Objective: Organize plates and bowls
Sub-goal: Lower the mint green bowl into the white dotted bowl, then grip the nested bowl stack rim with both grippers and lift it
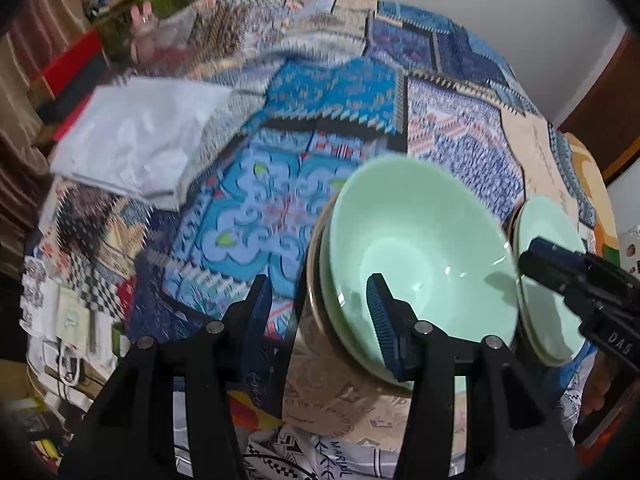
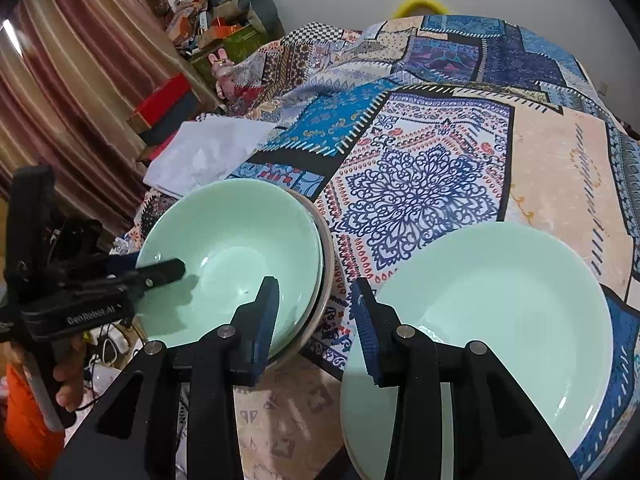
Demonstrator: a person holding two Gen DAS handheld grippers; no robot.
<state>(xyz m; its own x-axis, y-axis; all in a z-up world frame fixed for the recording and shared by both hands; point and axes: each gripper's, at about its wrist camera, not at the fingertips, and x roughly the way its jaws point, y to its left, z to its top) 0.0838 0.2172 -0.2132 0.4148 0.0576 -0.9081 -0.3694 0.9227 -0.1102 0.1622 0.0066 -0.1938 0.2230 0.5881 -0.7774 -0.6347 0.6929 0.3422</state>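
Both stacks look set on the patchwork bed cover: bowls left of the plates. My left claw and right claw hang part-open, empty; next, lift clear.

The left hand-held gripper stands open over the near rim of the stacked green bowls, one finger inside, one outside. The right hand-held gripper reaches over the green plates beside them on the patterned cloth.
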